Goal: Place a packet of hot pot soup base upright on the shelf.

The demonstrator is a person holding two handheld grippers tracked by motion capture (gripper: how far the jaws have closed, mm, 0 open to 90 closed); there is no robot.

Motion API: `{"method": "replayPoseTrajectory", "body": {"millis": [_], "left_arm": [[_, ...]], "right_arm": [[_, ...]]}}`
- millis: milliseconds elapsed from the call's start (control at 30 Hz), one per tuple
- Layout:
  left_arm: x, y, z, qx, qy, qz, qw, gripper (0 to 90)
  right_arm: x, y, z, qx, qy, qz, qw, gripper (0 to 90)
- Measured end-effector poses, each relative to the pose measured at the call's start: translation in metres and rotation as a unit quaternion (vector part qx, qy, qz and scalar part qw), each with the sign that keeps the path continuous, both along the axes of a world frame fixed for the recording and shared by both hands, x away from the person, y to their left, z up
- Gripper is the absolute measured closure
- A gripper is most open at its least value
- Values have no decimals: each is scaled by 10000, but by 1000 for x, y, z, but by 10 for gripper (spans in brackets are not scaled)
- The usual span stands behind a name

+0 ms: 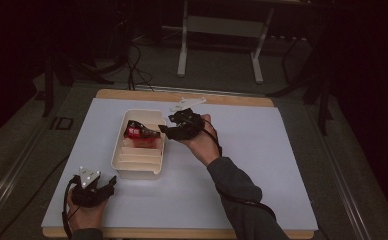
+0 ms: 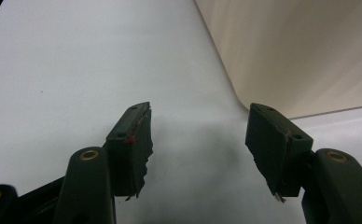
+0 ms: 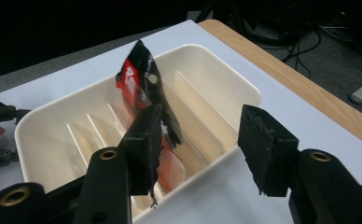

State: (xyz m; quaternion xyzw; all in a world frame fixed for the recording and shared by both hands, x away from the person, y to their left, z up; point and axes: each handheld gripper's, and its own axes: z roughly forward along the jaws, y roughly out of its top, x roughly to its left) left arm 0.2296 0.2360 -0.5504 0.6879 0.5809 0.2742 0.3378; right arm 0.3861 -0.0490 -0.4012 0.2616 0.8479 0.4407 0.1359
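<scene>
white sheet (image 1: 262,165), cream slotted tray (image 1: 132,172) with red packet (image 1: 141,132) (both hand-held grippers wide, empty)

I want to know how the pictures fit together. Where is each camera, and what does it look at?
High view: above the table, looking down; both forearms, left gripper, right gripper.
Left gripper view: on that gripper, facing the white tray; open jaws.
Right gripper view: faces the red packet; open jaws.
All share the tray.

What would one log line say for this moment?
right gripper: open, beside red packet | packet: standing in divided tray | left gripper: open, empty
</scene>
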Motion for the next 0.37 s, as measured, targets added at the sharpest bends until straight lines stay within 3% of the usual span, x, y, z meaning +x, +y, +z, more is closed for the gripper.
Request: {"method": "replayPoseTrajectory", "body": {"millis": [367], "left_arm": [[0, 0, 0, 2, 8, 9, 10000, 405]], "right_arm": [[-3, -33, -6, 33, 101, -171, 9998, 486]]}}
